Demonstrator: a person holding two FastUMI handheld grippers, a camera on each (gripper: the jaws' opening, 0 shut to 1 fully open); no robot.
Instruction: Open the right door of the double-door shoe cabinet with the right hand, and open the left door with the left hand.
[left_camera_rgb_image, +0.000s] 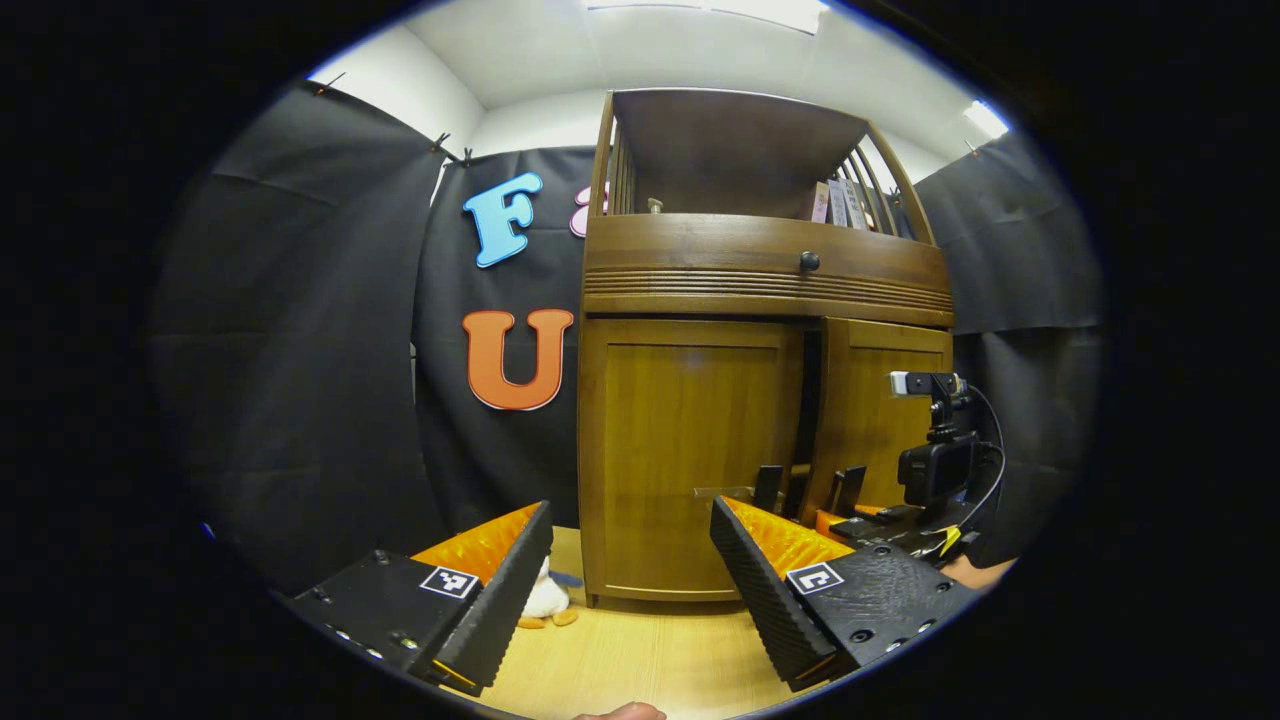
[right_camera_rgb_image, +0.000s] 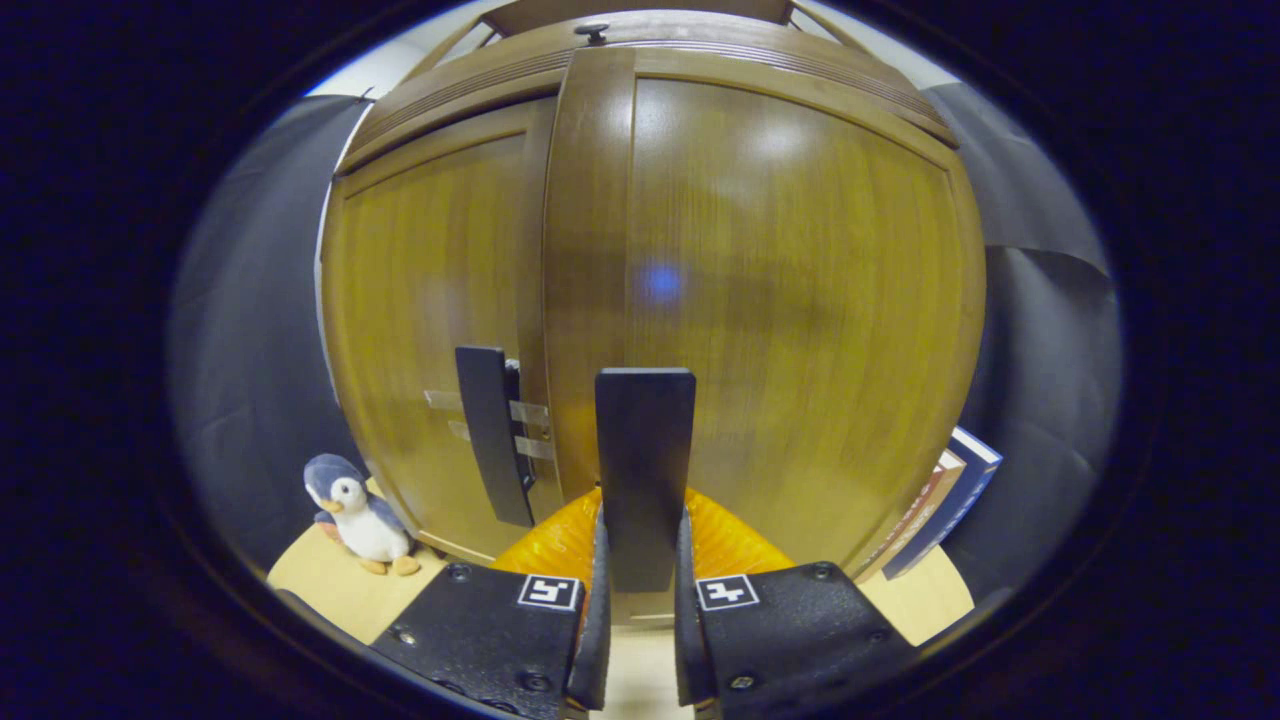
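The wooden shoe cabinet (left_camera_rgb_image: 700, 300) stands ahead in the left gripper view. Its left door (left_camera_rgb_image: 690, 440) is closed, with a dark flat handle (left_camera_rgb_image: 768, 488). The right door (left_camera_rgb_image: 885, 410) stands slightly ajar, with a dark gap beside it. My left gripper (left_camera_rgb_image: 630, 590) is open, low and short of the left door, holding nothing. In the right gripper view my right gripper (right_camera_rgb_image: 643, 530) is shut on the right door's handle (right_camera_rgb_image: 645, 450), and the right door (right_camera_rgb_image: 800, 300) stands forward of the left door (right_camera_rgb_image: 430, 290). The left door's handle (right_camera_rgb_image: 492, 430) is free.
A penguin plush (right_camera_rgb_image: 355, 515) sits on the light wooden floor (left_camera_rgb_image: 640, 650) by the cabinet's left corner. Books (right_camera_rgb_image: 945, 510) lean at the cabinet's right side. Above the doors is a drawer with a round knob (left_camera_rgb_image: 809, 262). The right gripper's camera (left_camera_rgb_image: 935, 465) shows at the right.
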